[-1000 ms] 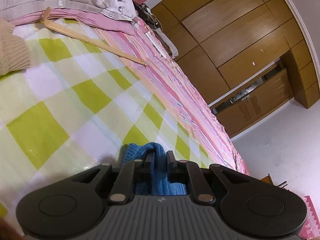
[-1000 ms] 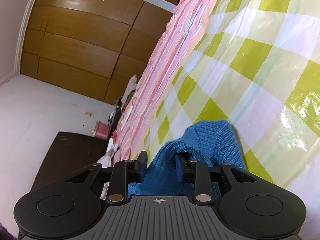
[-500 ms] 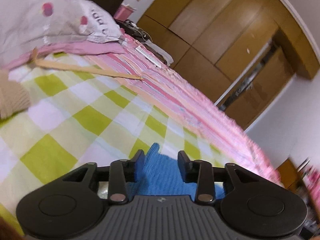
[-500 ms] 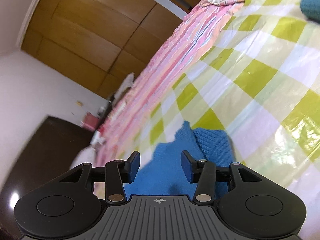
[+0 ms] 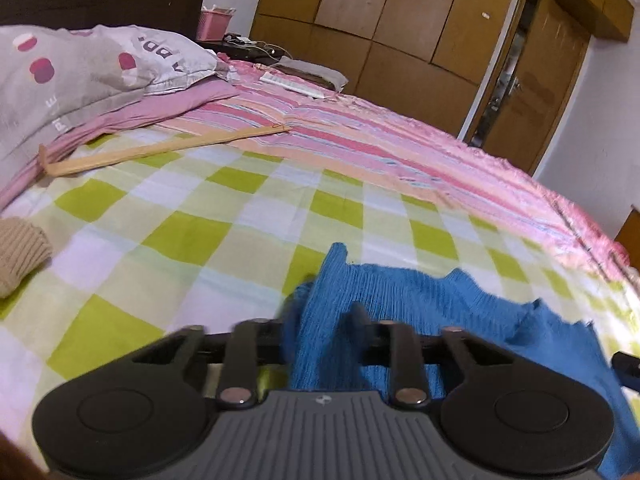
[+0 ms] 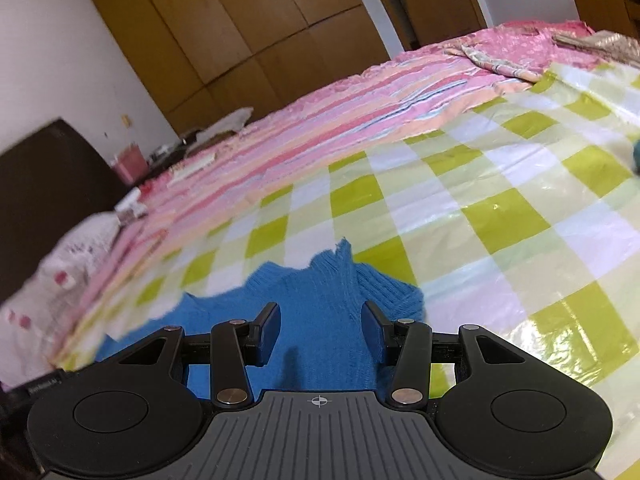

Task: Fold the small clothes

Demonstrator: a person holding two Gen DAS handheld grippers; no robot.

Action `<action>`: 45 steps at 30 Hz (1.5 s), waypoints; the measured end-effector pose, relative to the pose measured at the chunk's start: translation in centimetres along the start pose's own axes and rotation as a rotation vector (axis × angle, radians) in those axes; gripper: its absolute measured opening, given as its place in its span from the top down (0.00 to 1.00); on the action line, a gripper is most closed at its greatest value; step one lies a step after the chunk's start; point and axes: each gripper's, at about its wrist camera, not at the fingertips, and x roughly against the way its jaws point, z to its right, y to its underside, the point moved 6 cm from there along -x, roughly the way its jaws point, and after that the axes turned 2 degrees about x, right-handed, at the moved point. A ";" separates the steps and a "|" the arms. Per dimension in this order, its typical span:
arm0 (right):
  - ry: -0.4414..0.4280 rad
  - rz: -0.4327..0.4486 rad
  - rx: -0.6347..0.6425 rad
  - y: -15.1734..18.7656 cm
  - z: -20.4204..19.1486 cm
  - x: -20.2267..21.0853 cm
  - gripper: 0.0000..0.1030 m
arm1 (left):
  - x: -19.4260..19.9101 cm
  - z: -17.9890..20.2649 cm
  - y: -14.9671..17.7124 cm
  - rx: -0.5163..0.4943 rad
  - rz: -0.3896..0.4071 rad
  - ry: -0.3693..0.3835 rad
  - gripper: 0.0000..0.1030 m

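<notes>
Jaws of the right gripper [image 6: 320, 330] gape over the blue knit [image 6: 320, 300] — left gripper [image 5: 320, 334] likewise, fabric between.

Blue knit garment [image 5: 420, 304]; green-white checked sheet [image 5: 192, 236]; pink-striped bedspread [image 5: 360, 140].

Both views are leveling out vs 1 s ago: bed no longer running steeply diagonal, wardrobe now standing across top of frame. Left gripper [image 5: 322, 334] was pinching a bunched fold of the blue knit [image 5: 400, 304]; fingers are now sitting wider apart w/ cloth blurred between them, grip unclear. Knit is spreading rightward across lower right of left view. Right gripper [image 6: 320, 326] is opening too, fingers now well apart over the knit [image 6: 320, 300], which is lying flatter, edge stretching toward lower left.
</notes>
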 end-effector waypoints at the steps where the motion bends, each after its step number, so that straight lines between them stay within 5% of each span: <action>1: 0.012 -0.005 0.018 0.1 0.0 -0.1 0.56 | 0.0 -0.1 0.1 0.001 0.003 -0.013 0.75; 6: 0.043 -0.021 0.094 0.1 -0.4 -0.3 0.56 | 0.4 -0.8 -0.1 0.007 0.030 -0.057 0.76; 12: 0.098 -0.095 0.176 -0.1 -1.1 -2.8 0.61 | 0.5 0.0 -0.1 0.013 0.019 0.003 0.76; 15: 0.125 -0.102 0.210 0.0 -1.3 -2.9 0.86 | 0.9 0.2 -0.3 0.020 0.026 0.030 0.76; 17: 0.112 -0.089 0.208 -0.2 -1.3 -2.0 0.93 | 1.6 0.5 -0.6 0.028 0.041 0.059 0.76; 22: 0.131 -0.005 0.164 -1.6 0.2 0.7 0.94 | 2.5 1.8 -0.5 -0.012 0.072 0.086 0.76; 26: 0.162 -0.046 0.112 -0.9 2.0 0.1 0.94 | 1.0 1.4 0.6 -0.082 0.036 -0.053 0.76; 30: 0.181 -0.062 0.108 0.0 2.7 -0.5 0.94 | 0.6 0.2 0.7 -0.072 0.022 -0.080 0.71; 39: 0.198 0.009 0.121 -0.3 2.0 2.5 0.94 | 2.8 1.5 -0.1 -0.044 0.081 0.065 0.72; 45: 0.255 -0.041 0.112 0.5 3.0 1.5 0.94 | 1.5 2.7 1.8 -0.105 -0.006 0.060 0.71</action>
